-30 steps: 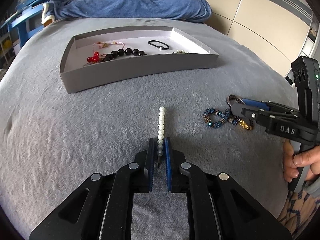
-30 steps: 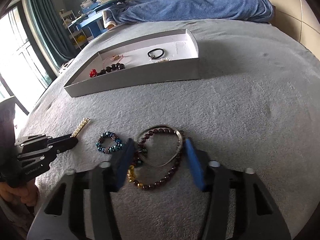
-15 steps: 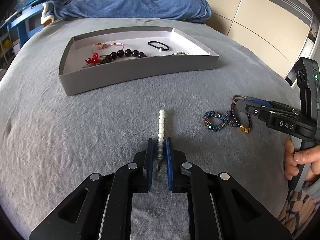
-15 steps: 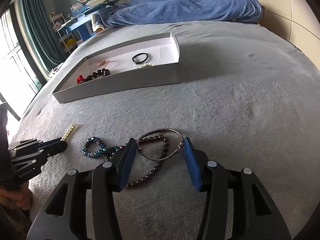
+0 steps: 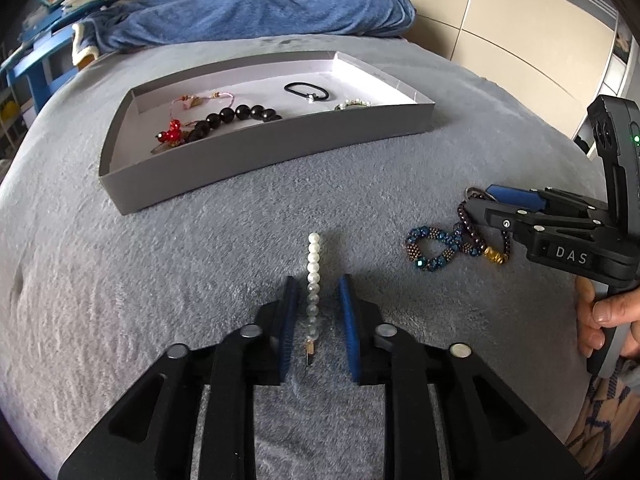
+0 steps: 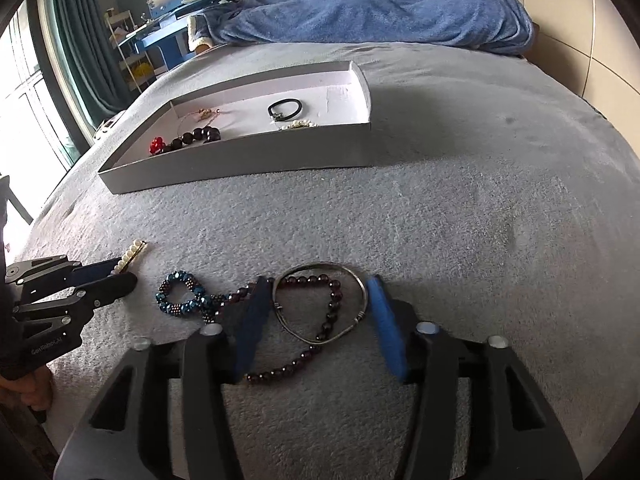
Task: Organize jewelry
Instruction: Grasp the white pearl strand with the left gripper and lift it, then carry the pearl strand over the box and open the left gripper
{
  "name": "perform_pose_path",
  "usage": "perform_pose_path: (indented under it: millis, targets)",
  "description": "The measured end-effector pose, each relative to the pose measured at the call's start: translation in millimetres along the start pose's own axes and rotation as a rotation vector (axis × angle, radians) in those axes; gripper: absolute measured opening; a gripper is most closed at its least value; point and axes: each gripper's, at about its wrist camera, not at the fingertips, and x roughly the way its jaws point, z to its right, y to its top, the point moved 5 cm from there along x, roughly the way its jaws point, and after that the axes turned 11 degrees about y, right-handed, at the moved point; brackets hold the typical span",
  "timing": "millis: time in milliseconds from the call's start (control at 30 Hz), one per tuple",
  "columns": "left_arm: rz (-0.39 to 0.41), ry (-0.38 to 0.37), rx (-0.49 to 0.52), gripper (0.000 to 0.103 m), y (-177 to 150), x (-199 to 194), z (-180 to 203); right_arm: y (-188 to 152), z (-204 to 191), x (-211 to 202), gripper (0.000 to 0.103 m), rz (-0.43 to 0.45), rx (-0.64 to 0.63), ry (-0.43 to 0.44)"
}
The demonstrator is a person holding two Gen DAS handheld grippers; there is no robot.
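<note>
A pearl clip (image 5: pixel 313 272) lies on the grey bedspread between the blue pads of my left gripper (image 5: pixel 317 279). Its jaws are opening, and a small gap shows on each side of the pearls. My right gripper (image 6: pixel 318 280) stands open around a silver bangle (image 6: pixel 320 268) and a dark red bead bracelet (image 6: pixel 334 304), both flat on the bed. A blue bead bracelet (image 6: pixel 180 296) lies just left of them. Further back, a grey tray (image 5: pixel 280 156) holds a black bead bracelet (image 5: pixel 236 116), a black hair tie (image 5: pixel 306 90) and other small pieces.
A blue blanket (image 5: pixel 260 4) is heaped at the far end of the bed. Beige wardrobe panels (image 5: pixel 520 20) stand to the right, a blue desk (image 6: pixel 160 36) and a curtained window (image 6: pixel 48 80) to the left. A person's hand (image 5: pixel 604 316) grips the right tool.
The left pads have spread a little apart from the pearl clip, which stays flat on the bed. The right gripper has hardly shifted over the bangle.
</note>
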Motion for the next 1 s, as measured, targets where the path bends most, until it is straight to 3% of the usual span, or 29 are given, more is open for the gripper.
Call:
perform_pose_path:
  millis: [100,467,1000]
  targets:
    - [0.009,-0.009,-0.011,0.006,0.3,-2.2,-1.4,0.9,-0.3,-4.2,0.049,0.015,0.004,0.008]
    - [0.110,0.001,-0.036,0.006,13.8,-28.9,-6.7,17.1,-4.5,-22.7,0.049,0.111,0.015,0.053]
    - [0.185,0.007,-0.077,0.006,48.9,-45.3,-24.1,46.1,-5.4,-26.6,0.049,0.158,0.020,0.116]
